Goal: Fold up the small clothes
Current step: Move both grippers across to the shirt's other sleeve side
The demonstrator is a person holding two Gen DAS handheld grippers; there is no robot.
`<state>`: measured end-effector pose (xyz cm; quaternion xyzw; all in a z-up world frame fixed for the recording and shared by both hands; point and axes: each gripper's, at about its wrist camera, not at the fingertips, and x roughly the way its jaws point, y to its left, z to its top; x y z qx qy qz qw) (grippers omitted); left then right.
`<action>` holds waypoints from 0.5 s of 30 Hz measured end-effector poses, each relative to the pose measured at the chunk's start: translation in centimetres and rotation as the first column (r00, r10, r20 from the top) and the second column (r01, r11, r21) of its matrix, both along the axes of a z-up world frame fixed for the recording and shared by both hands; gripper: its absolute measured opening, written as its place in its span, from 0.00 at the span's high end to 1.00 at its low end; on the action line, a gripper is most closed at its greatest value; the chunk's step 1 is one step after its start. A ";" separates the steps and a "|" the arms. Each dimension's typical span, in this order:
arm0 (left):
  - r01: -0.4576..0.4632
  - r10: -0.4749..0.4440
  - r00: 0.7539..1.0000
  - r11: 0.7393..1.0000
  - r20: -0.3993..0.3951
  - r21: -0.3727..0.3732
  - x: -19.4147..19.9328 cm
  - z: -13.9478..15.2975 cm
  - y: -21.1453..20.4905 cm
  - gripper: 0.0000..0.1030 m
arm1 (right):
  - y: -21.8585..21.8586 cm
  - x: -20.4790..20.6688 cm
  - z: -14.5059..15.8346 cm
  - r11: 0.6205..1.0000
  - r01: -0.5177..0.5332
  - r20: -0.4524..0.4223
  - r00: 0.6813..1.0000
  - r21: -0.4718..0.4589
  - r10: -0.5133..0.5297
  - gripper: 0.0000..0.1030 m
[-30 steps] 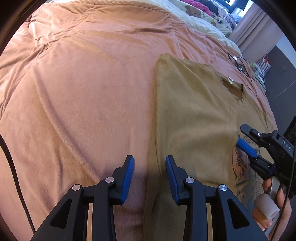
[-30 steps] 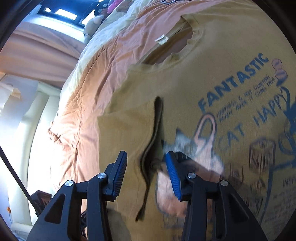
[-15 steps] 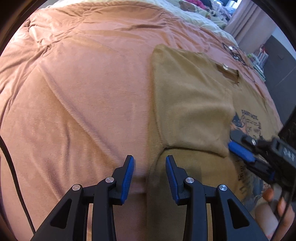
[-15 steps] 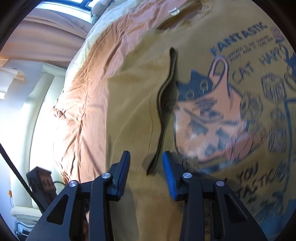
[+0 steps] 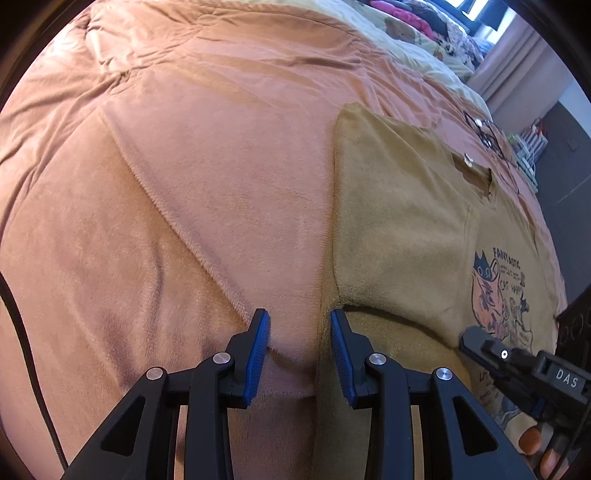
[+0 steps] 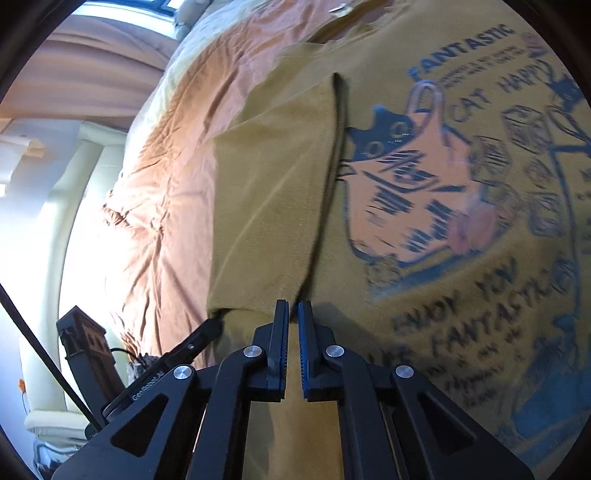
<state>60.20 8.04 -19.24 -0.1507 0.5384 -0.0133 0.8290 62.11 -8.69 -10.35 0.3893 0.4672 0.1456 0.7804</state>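
A mustard T-shirt (image 5: pixel 399 229) with a blue and orange cat print (image 6: pixel 424 184) lies flat on an orange-brown blanket (image 5: pixel 184 166). Its left sleeve (image 6: pixel 273 192) is folded in over the chest. My left gripper (image 5: pixel 298 332) is open, its jaws astride the shirt's left side edge just below the folded sleeve. My right gripper (image 6: pixel 293 314) has its jaws nearly together at the lower corner of the folded sleeve; whether cloth is between them is hidden. It also shows in the left wrist view (image 5: pixel 476 341) at the lower right.
The bed runs on beyond the shirt with a pale quilt (image 5: pixel 406 40) and piled clothes (image 5: pixel 424 18) at the far end. A curtain (image 5: pixel 513 70) hangs at the right. A dark device and cable (image 6: pixel 88 354) sit beside the bed.
The right gripper carried the sleeve across onto the chest, drew back toward the hem and closed its jaws. The left gripper stayed open at the shirt's left edge.
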 end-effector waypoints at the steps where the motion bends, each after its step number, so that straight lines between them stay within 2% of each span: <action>1: -0.001 0.001 1.000 1.000 -0.002 0.001 -0.2 0.2 0.0 0.65 | -0.3 -0.3 0.2 1.000 0.004 0.004 1.000 0.003 -0.004 0.97; 5: 0.008 -0.008 1.000 1.000 0.012 0.001 -1.3 1.4 -0.3 0.65 | -1.0 -1.7 2.3 0.999 0.019 0.042 0.999 -0.040 -0.017 0.97; 6: 0.012 -0.012 1.000 1.000 0.019 0.002 -1.7 1.9 -0.4 0.65 | -1.1 -2.3 2.9 0.998 0.021 0.054 0.998 -0.053 -0.018 0.92; 8: 0.018 -0.018 0.999 1.000 0.033 0.009 -2.2 2.8 -0.5 0.65 | -1.4 -3.4 4.2 0.997 0.027 0.084 0.996 -0.075 -0.021 0.71; 9: 0.021 -0.022 0.999 1.000 0.041 0.012 -2.5 3.4 -0.7 0.65 | -1.4 -4.1 4.8 0.996 0.034 0.104 0.994 -0.087 -0.024 0.50; 10: 0.024 -0.025 0.999 1.000 0.047 0.013 -2.8 3.8 -0.8 0.65 | -1.6 -4.7 5.3 0.994 0.042 0.123 0.992 -0.102 -0.030 0.38; 15: 0.042 -0.042 0.996 0.999 0.080 0.000 -4.0 6.4 -1.8 0.64 | -2.3 -7.7 7.1 0.985 0.034 0.170 0.985 -0.169 -0.005 0.37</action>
